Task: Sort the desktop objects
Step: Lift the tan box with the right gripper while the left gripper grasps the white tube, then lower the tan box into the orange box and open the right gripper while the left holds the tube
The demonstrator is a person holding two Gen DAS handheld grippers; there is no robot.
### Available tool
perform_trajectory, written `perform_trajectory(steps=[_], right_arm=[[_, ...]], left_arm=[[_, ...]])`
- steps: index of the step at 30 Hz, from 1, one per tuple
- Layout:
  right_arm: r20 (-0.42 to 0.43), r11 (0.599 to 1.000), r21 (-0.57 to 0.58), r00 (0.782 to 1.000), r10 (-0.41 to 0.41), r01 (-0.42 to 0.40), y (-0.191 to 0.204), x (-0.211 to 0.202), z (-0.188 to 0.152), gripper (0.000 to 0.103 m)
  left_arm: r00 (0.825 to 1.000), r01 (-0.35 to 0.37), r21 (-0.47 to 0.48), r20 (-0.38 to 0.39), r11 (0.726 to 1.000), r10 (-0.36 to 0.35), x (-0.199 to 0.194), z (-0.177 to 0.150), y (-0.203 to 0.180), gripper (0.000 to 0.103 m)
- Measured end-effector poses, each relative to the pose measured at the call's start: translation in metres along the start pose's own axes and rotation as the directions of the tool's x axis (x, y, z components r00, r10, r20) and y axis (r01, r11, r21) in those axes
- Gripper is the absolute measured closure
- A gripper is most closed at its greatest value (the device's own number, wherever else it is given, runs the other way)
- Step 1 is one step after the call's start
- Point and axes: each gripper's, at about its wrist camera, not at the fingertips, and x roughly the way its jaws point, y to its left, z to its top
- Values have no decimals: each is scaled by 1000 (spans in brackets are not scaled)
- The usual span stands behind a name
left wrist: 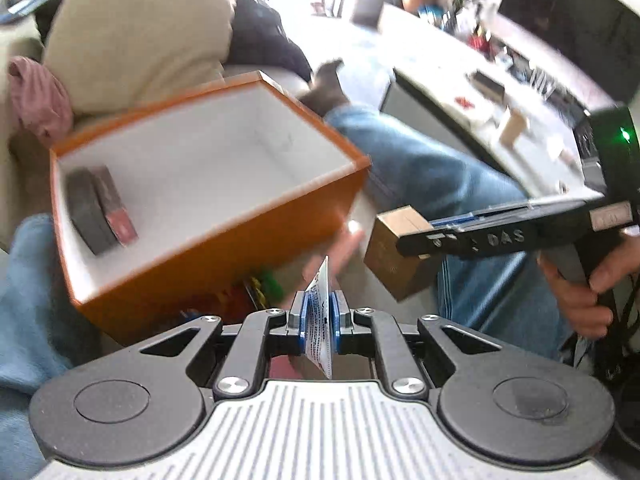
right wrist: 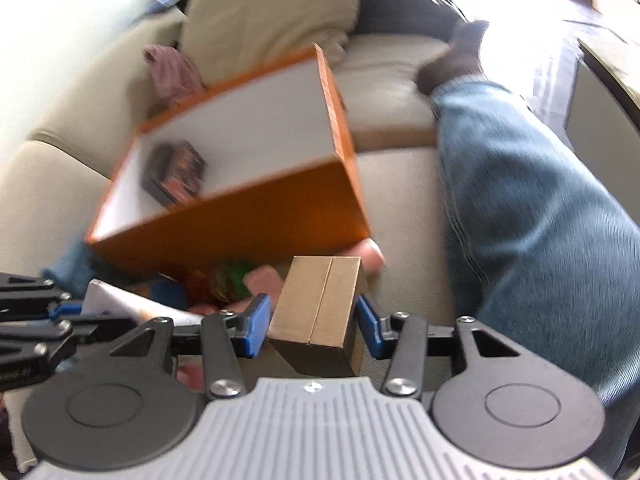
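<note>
1. Left gripper (left wrist: pixel 320 318): blue pads nearly together, pinched on a thin white printed packet (left wrist: pixel 320 320) standing edge-on between them; small dark print on its face, too fine to read.
2. Right gripper (right wrist: pixel 314 322): jaws about half spread, blue pads pressed on both sides of a small brown cardboard box (right wrist: pixel 320 304), seam running down its top face. No label seen on it.
3. In the left wrist view, right gripper (left wrist: pixel 404 240) enters from the right with the same brown cardboard box (left wrist: pixel 390 256) at its tip; raised letters "DAS" on the black finger, rest of the word illegible. Hand (left wrist: pixel 588 292) wrapped round its grip.
4. Orange box (left wrist: pixel 208 200), white inside, open top, sits just beyond both grippers on the beige sofa (right wrist: pixel 396 184). Inside, against its far-left wall: dark flat case with a red face (left wrist: pixel 100 210), leaning on edge; printing blurred.
5. Below the near orange wall: blurred green, red and pink items (right wrist: pixel 228 280), not identifiable.
6. Leg in blue jeans (right wrist: pixel 532 208) stretched over the sofa right of the orange box; beige cushion (left wrist: pixel 140 32) and pink cloth (left wrist: pixel 36 96) behind.
</note>
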Motion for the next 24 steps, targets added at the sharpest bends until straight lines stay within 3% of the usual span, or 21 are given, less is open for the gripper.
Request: perform_trajectory(steps=[5,10,17,24], right_arm=[[66,992,-62,991,116,-112,26,-22,29,53],[99,974,-137,975,197,-183,57,-15,65,54],[48,980,-113,985,168,-162,75,64,121,55],[-62,991,-61,992,113,-117,89,170,159,56]], left_arm=[[993,-28,-69,113,997,36,-36,27,20,90],[973,-96,-157,192,983,126,-53,58,52,90],[963,-214,-257,104,943,247,-20,82,98,90],[969,-221,-292,41,931,243,-1,77,135,90]])
